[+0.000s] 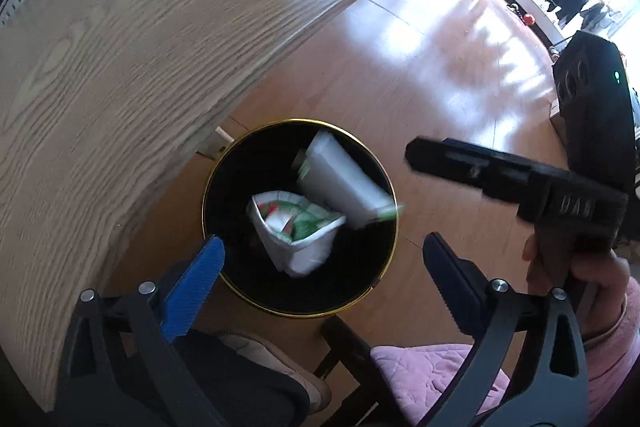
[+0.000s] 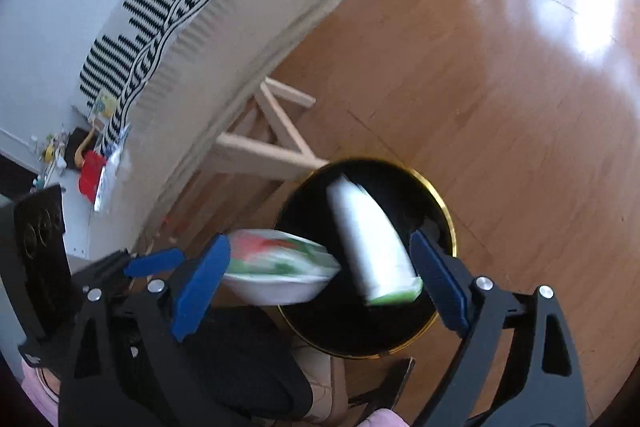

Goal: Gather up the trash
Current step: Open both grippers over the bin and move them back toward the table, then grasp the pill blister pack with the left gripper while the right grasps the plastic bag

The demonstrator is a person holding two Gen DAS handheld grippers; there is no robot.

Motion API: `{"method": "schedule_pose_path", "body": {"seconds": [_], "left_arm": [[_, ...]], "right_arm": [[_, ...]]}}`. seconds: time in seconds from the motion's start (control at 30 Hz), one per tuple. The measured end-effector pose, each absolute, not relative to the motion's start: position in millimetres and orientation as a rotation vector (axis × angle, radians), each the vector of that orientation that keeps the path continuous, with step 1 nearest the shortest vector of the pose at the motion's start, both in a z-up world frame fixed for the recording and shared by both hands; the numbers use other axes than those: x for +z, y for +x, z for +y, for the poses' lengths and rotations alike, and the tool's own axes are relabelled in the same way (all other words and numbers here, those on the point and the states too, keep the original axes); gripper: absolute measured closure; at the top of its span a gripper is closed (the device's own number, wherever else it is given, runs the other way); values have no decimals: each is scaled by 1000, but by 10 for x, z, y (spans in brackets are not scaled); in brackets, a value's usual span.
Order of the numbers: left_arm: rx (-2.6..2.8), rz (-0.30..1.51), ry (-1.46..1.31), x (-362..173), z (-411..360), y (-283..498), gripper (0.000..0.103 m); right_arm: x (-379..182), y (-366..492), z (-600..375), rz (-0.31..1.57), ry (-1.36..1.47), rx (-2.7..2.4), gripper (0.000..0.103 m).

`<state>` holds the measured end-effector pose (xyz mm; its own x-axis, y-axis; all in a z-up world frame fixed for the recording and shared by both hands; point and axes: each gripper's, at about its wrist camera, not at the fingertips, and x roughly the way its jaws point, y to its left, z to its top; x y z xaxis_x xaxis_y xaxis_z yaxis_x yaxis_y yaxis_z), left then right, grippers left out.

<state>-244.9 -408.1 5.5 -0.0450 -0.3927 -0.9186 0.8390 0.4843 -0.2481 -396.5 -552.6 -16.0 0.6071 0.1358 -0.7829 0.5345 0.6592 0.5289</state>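
Trash bin [image 1: 248, 291] sits below both grippers' wide-open, empty jaws.

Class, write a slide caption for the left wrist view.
Open left gripper above black bin holding two white food packages.

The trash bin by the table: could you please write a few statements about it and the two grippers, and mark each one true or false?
1. The trash bin is black with a gold rim. True.
2. The bin stands on the wooden table. False: it stands on the floor beside the table.
3. The white bowl and the white carton show over the bin's opening. True.
4. The left gripper is clamped on the bowl. False: its jaws are spread with nothing between them.
5. The right gripper is open. True.
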Motion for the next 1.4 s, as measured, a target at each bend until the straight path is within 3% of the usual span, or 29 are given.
{"method": "schedule_pose_path", "body": {"seconds": [0.13, 0.27, 0.53, 0.73, 0.9, 1.07, 1.4], "left_arm": [[-1045, 1219, 399, 232, -4029, -2380, 7], [-1058, 1084, 292, 793, -3764, -2124, 6], [-749, 957, 158, 1335, -2269, -1048, 6], [-452, 955, 3, 1261, -1002, -361, 6], [-294, 958, -48, 1062, -421, 117, 6], [-175, 995, -51, 701, -261, 594, 6], [-253, 1021, 33, 455, -340, 916, 6]], "right_arm": [[-55, -4074, -5619, 883, 821, -370, 7], [31, -4075, -5626, 866, 763, -479, 7], [554, -3350, -5073, 845, 536, -371, 7], [1071, -2193, -4231, 840, 369, -166, 7], [1266, -1001, -3330, 919, 235, -14, 7], [1227, -237, -2682, 931, 237, 42, 7], [607, 664, -2026, 1056, 175, 45, 7]]}}
